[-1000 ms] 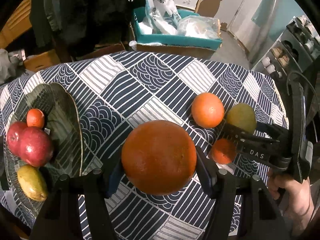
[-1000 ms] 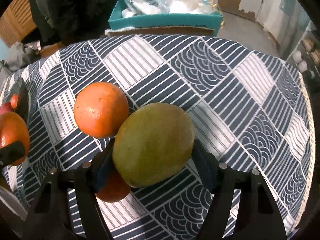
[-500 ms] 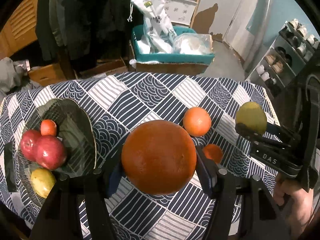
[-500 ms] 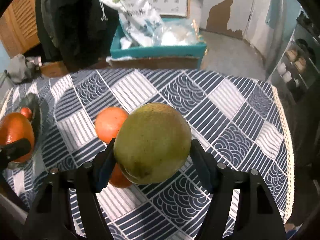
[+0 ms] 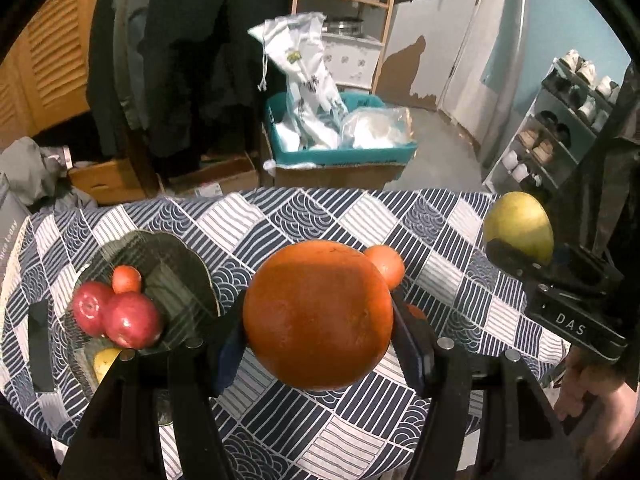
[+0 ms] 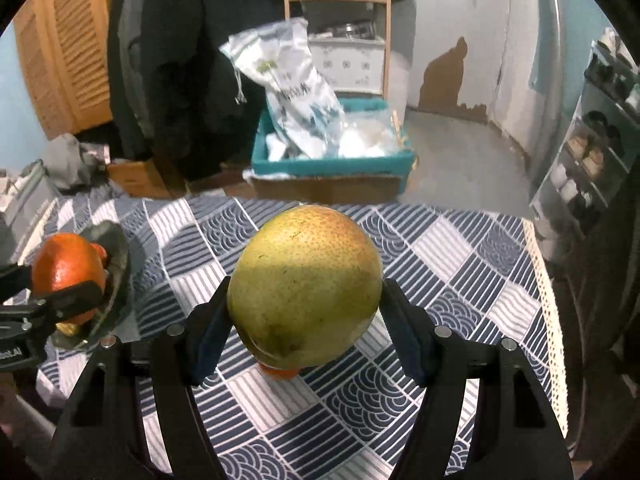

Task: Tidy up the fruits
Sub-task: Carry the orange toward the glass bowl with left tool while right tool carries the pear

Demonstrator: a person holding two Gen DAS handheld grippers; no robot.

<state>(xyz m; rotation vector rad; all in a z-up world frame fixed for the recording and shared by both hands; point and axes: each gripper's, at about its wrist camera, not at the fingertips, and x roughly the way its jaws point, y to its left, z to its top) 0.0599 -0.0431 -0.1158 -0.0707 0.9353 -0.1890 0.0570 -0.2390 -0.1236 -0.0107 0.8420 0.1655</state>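
left tongs (image 5: 318, 316) clamped on orange (image 5: 318, 314), raised over table (image 5: 280, 216) | right tongs (image 6: 304, 292) clamped on mango (image 6: 304, 284), raised over table | plate (image 5: 176, 280) at left: two apples (image 5: 118, 314), small orange (image 5: 126, 279)

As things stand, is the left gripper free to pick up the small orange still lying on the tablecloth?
Probably not. The left gripper is already shut on a large orange, so it has no room for the small orange on the tablecloth behind it until that one is set down.
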